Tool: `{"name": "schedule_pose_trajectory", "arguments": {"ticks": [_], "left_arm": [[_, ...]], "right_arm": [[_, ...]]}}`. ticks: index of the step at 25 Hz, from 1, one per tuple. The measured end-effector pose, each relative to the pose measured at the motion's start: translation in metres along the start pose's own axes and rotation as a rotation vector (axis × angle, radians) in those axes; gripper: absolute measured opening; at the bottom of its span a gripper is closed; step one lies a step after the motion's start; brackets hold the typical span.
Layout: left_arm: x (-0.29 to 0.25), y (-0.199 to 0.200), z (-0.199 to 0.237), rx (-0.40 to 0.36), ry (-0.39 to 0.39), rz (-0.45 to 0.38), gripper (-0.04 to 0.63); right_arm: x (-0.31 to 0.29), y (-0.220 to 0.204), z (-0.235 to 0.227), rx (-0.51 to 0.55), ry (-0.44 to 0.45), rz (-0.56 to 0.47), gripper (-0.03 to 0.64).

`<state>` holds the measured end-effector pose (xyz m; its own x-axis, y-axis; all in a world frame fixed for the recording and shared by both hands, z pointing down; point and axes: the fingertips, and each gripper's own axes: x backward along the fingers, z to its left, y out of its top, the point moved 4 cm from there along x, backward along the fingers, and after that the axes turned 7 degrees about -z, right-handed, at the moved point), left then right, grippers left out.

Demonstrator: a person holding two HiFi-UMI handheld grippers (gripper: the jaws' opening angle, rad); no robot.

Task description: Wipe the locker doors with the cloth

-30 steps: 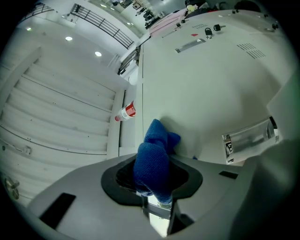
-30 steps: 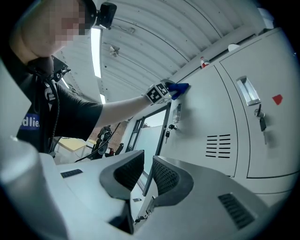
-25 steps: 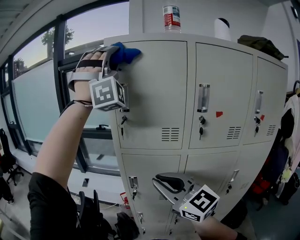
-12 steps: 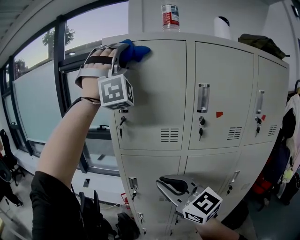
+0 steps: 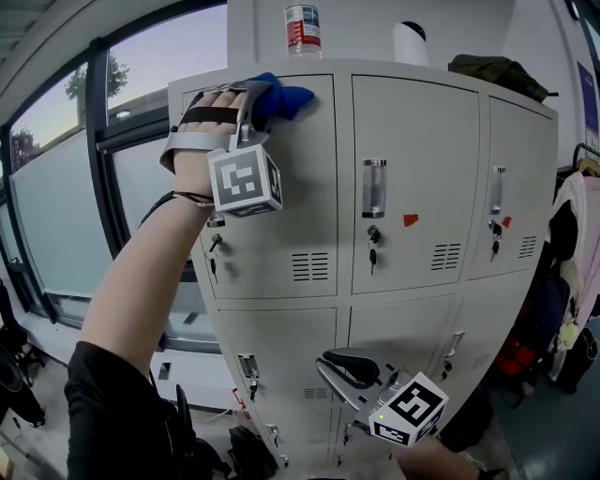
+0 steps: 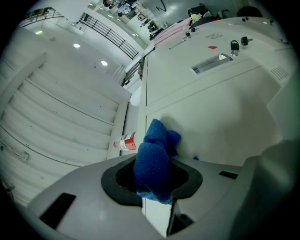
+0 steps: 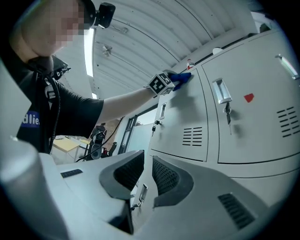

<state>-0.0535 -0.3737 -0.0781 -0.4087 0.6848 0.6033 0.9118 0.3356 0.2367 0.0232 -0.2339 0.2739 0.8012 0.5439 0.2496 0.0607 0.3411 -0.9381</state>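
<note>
My left gripper is raised to the top edge of the upper-left locker door and is shut on a blue cloth. The cloth bunches out past the jaws and presses against the door. The left gripper view shows the cloth pinched between the dark pads of that gripper. My right gripper hangs low in front of the lower doors, its jaws together with nothing between them. The right gripper view looks up along its own jaws at the lockers and the distant cloth.
A grey bank of lockers with keys in the locks fills the view. On top stand a plastic bottle, a white container and a dark bag. Clothes hang at the right. A window lies left.
The left gripper has slid the cloth rightwards along the top of the upper-left door. The right gripper has stayed low by the lower doors.
</note>
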Motion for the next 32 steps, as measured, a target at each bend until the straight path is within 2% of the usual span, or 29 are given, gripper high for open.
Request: {"name": "schedule_pose_trajectory", "arguments": {"ticks": [9,16,20,26,32], "left_arm": [[-0.020,0.052,0.000,0.020,0.006,-0.060,0.118],[-0.028,0.080,0.000,0.043,0.001,-0.104,0.120],[-0.022,0.086,0.005,0.049,-0.006,-0.121,0.120],[0.013,0.046,0.012,0.019,0.007,-0.074,0.120],[0.057,-0.041,0.009,0.023,-0.024,0.076,0.120]], "right_arm": [[0.025,0.000,-0.011,-0.003,-0.052,0.013,0.052],[0.038,0.001,-0.016,-0.010,-0.087,0.016,0.052],[0.038,0.003,-0.014,-0.004,-0.077,0.011,0.052],[0.018,0.000,0.002,-0.013,-0.004,0.022,0.052],[-0.014,-0.003,0.029,-0.026,0.102,0.028,0.052]]}}
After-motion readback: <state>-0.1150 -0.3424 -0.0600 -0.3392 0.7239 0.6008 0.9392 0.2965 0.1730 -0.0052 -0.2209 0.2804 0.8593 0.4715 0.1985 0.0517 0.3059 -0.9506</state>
